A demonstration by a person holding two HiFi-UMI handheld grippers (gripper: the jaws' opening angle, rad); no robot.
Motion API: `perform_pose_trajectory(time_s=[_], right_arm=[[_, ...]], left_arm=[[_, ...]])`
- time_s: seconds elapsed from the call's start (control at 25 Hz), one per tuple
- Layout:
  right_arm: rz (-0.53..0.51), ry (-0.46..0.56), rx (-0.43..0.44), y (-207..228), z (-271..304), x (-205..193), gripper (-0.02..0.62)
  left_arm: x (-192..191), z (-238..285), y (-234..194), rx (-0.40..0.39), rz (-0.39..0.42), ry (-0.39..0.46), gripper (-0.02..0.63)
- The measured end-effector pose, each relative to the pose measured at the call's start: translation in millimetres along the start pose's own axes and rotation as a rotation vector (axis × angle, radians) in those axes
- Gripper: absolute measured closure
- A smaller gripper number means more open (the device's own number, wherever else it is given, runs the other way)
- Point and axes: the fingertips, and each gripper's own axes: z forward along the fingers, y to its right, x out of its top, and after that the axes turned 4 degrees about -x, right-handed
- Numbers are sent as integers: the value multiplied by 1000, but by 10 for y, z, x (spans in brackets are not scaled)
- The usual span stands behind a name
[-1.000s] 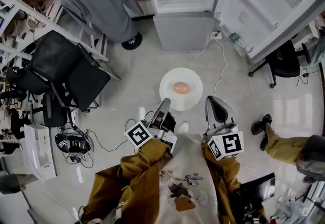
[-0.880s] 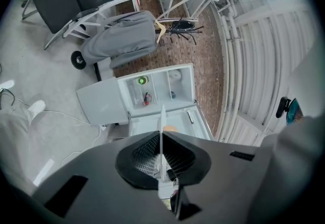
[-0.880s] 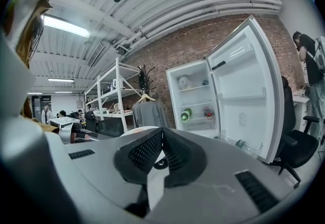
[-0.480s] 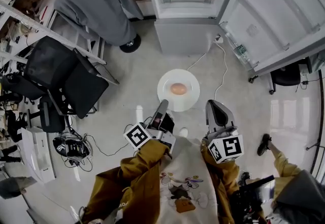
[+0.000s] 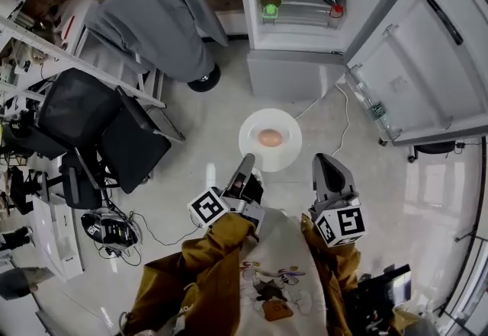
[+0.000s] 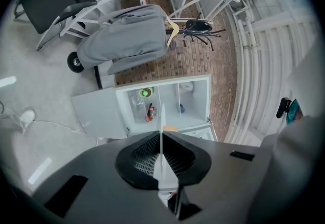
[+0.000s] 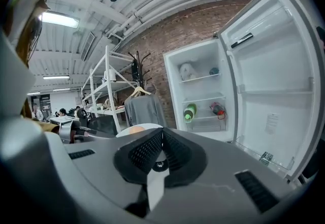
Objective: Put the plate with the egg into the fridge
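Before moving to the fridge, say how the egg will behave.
The egg lies loose on the smooth plate, so it will probably roll with any tilt. Only the left tongs hold the rim, so the plate may dip.

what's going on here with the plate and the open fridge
A person faces the open fridge, holding a plate with an egg on it above the floor. The left gripper is clamped on the plate's near rim; the right gripper is shut and empty beside it. The plate isn't in the fridge yet.
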Motion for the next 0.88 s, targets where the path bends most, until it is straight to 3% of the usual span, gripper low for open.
perform_pose_trajectory(time_s=[0.52,0.88], right_arm=[[-1,34,-67,-143,888,350,591],[2,37,-116,-131,1063,370,591]], left_arm=[[801,667,43,-34,16,-97,586],[911,894,9,-56,-7,-135,586]])
